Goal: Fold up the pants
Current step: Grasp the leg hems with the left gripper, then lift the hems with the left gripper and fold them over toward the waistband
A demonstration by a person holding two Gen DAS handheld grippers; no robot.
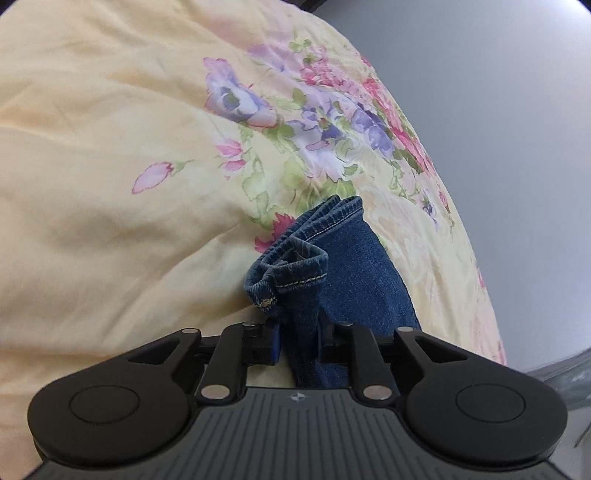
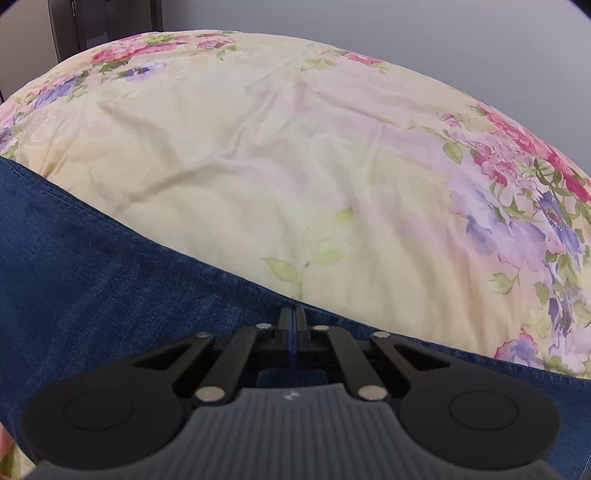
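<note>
The pants are dark blue denim jeans. In the left wrist view my left gripper (image 1: 299, 334) is shut on a bunched hem end of the jeans (image 1: 347, 266), whose stitched cuffs stick up above the fingers over the bed. In the right wrist view my right gripper (image 2: 293, 319) has its fingers pressed together at the edge of the jeans (image 2: 92, 280), which spread flat across the lower left. The fabric pinched between the fingers is barely visible.
A pale yellow bedspread with pink and purple flowers (image 1: 110, 166) covers the bed; it also shows in the right wrist view (image 2: 277, 166). Grey floor (image 1: 498, 110) lies beyond the bed's edge on the right. Dark furniture (image 2: 107, 22) stands at the far left.
</note>
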